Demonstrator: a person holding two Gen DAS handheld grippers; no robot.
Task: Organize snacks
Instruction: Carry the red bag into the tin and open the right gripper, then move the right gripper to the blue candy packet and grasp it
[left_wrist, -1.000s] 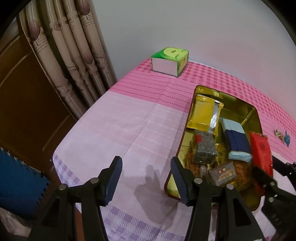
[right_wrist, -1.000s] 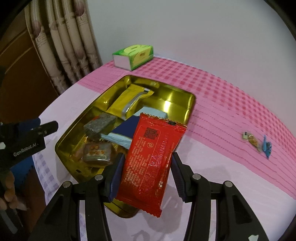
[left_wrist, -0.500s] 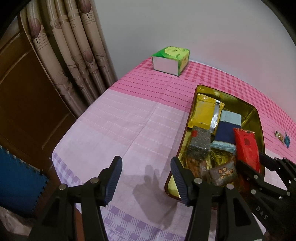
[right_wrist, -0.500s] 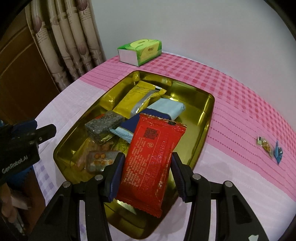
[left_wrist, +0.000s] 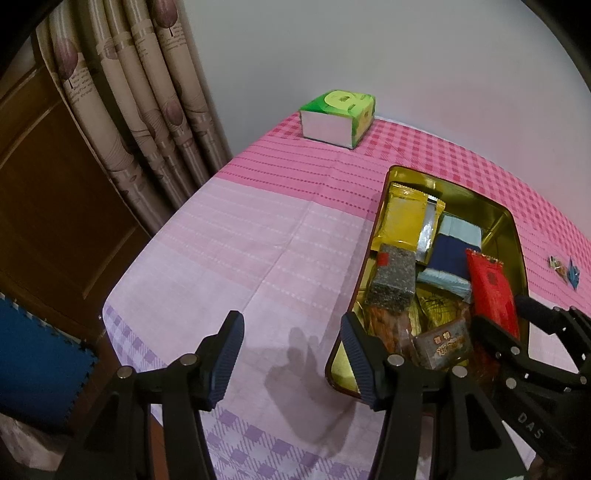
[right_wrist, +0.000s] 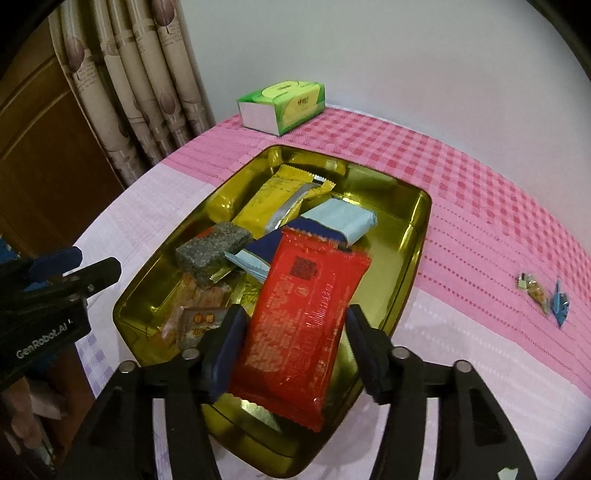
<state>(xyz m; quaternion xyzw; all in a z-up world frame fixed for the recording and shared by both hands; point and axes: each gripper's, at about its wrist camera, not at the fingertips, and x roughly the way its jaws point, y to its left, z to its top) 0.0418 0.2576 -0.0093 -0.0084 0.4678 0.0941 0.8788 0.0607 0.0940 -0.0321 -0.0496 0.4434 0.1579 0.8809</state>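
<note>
A gold tray (right_wrist: 413, 236) (left_wrist: 513, 229) on the pink tablecloth holds several snacks: a yellow packet (right_wrist: 273, 203), a light blue and navy packet (right_wrist: 340, 221), a grey seed bar (right_wrist: 210, 247) and a small brown packet (right_wrist: 201, 321). My right gripper (right_wrist: 295, 332) is shut on a red snack packet (right_wrist: 306, 317) and holds it over the tray's near right part; the packet also shows in the left wrist view (left_wrist: 491, 291). My left gripper (left_wrist: 291, 343) is open and empty above the cloth, left of the tray's near corner.
A green tissue box (right_wrist: 282, 105) (left_wrist: 338, 118) stands at the back by the wall. Two small wrapped candies (right_wrist: 543, 295) lie on the cloth right of the tray. Curtains (left_wrist: 140, 122) and a wooden door are beyond the table's left edge.
My right gripper has carried the red packet forward and to the left, from the tray's near edge to over its inside. The left gripper has hardly moved.
</note>
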